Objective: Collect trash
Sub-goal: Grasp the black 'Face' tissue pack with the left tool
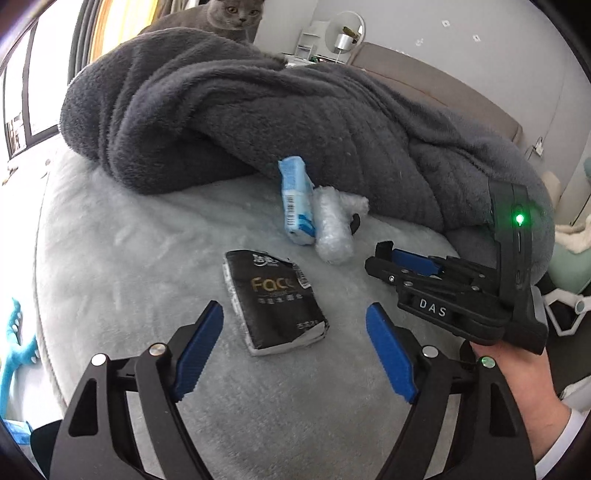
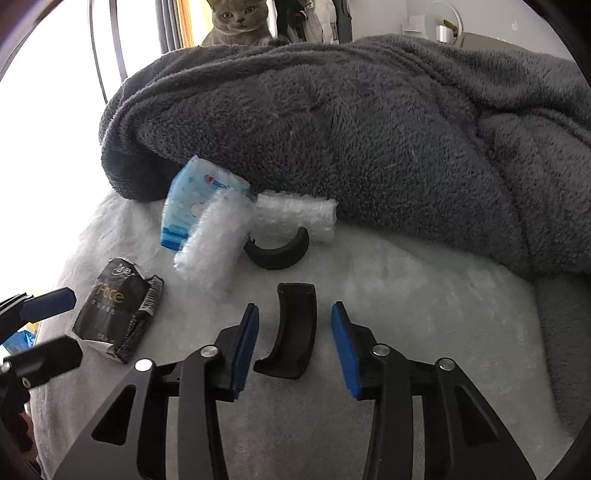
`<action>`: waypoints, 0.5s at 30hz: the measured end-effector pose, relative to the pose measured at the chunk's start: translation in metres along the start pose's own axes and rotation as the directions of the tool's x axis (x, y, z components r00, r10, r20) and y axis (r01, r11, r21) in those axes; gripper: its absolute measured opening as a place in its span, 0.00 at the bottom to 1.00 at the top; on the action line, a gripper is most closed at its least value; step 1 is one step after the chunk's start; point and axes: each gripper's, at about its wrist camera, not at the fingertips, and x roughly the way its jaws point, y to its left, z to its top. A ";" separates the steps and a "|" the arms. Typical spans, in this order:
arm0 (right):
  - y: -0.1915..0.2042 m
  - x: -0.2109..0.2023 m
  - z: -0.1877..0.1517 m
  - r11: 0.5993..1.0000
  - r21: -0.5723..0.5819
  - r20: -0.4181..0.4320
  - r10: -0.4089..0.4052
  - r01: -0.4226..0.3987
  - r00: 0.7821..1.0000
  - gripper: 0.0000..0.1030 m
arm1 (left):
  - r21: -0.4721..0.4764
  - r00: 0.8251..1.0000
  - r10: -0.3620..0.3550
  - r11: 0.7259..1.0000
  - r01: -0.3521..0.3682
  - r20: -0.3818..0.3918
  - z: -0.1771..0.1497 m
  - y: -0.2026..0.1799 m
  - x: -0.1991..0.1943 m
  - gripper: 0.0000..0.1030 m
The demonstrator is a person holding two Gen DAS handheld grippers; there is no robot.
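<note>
Surface: a pale fluffy bed cover (image 1: 122,258), with a dark grey blanket (image 1: 258,122) heaped along its far side.
Black pack: a black tissue pack (image 1: 275,304) is laid flat on the cover, its long axis running away from the left gripper and leaning slightly left at the far end; its torn end is nearest the blanket.
Blue pack: a blue tissue pack (image 1: 295,201) is propped at the blanket's edge, long axis near upright in the left view.
Bubble wrap: a bubble-wrap roll (image 1: 332,229) is seen touching the blue pack, parallel to it.
Curved piece: a black curved piece (image 2: 291,330) is laid lengthwise between the right gripper's pads, untouched by them.
Second curved piece: a black arc (image 2: 277,253) is seen beside the wrap.
Left gripper (image 1: 295,349): spread wide, nothing grasped, the black pack between its fingertips.
Right gripper (image 2: 293,345): partly narrowed, released, nothing clamped.
Cat (image 2: 236,22): seen behind the blanket.
</note>
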 end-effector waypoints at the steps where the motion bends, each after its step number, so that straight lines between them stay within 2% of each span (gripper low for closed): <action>1: -0.001 0.001 0.000 1.000 0.001 0.000 0.005 -0.005 1.000 0.34 | 0.004 1.000 0.003 1.000 -0.003 -0.004 0.000 -0.002 0.002 0.77; 9: 0.004 -0.001 0.000 0.999 -0.026 0.017 0.028 -0.027 0.999 0.21 | 0.030 0.998 0.065 0.997 -0.064 -0.027 0.000 -0.010 0.016 0.73; 15: 0.007 -0.003 0.002 0.999 -0.031 0.020 0.039 -0.038 0.999 0.20 | 0.034 0.993 0.114 0.993 -0.113 -0.020 -0.001 -0.012 0.017 0.70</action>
